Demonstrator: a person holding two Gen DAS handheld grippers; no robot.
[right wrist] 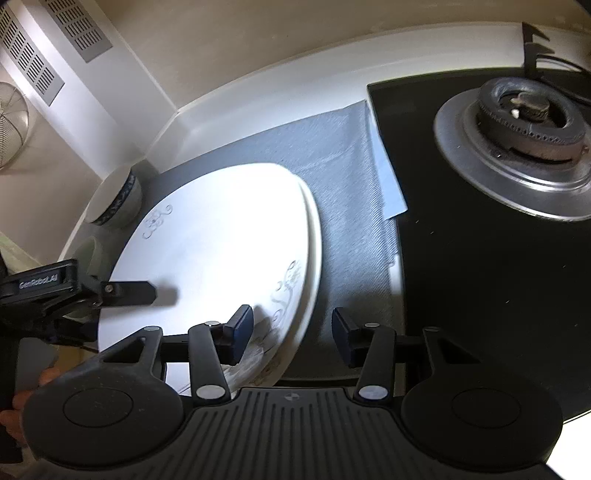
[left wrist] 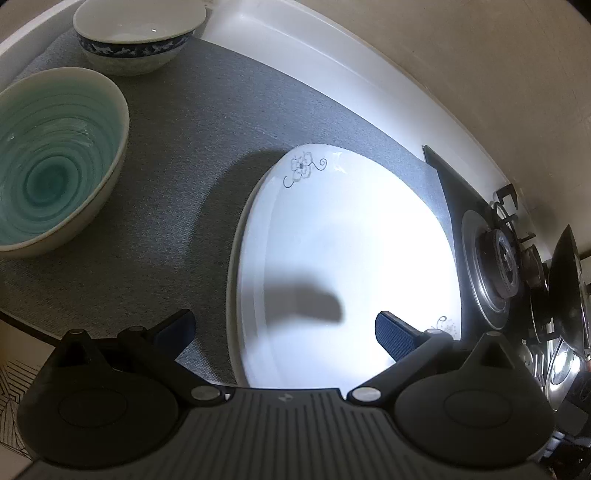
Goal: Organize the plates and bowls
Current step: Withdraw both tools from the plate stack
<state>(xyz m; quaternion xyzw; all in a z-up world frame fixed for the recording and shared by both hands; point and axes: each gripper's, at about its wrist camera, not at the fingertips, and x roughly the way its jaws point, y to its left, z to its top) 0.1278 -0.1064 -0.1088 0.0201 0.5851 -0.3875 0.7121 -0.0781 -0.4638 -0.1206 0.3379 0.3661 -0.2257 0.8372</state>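
Left wrist | left tool wide, angled down over plates | right tool parted, empty.

Counter — grey mat, plates, 2 bowls

Both cameras sit just behind their own jaws and look steeply down at the table from close above. The left wrist view faces the white square plates with floral corner prints on the grey woven mat, with the stove at its right edge. The right wrist view looks from the stove side across the same plates and mat. Both also share the white bowl with a dark blue patterned band.
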